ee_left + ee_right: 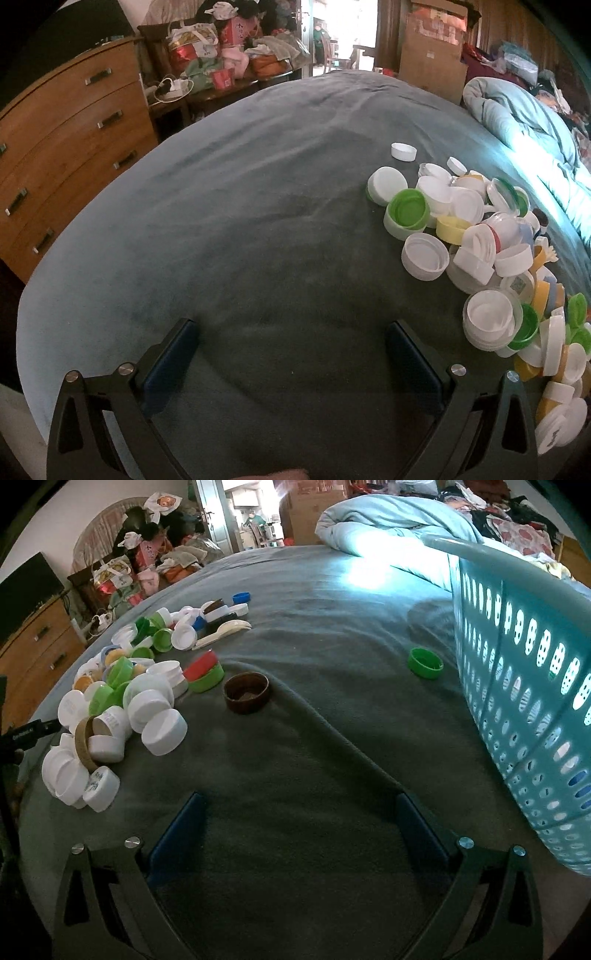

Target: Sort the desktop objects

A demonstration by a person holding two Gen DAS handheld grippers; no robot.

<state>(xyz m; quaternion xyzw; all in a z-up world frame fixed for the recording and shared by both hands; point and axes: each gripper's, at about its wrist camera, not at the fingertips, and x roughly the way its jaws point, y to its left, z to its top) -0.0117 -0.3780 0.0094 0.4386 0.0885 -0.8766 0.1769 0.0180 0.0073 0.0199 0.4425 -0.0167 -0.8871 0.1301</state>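
Toward the left edge of the grey-green blanket-covered bed (314, 738) lies the heap of plastic bottle caps (122, 701); left gripper (291, 332) and right gripper (301, 805) both gape wide, empty; recommend straddling the isolated dark brown round cap (246, 693) squarely before closing, then carrying it to the pale blue perforated plastic basket (524, 672).

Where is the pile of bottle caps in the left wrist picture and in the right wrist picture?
Left wrist view: the pile of bottle caps runs down the right side, right of the open left gripper.
Right wrist view: the pile lies on the left, left of the open right gripper; the blue basket is on the right.
Shared landmark: the wooden dresser, at the left of both views.
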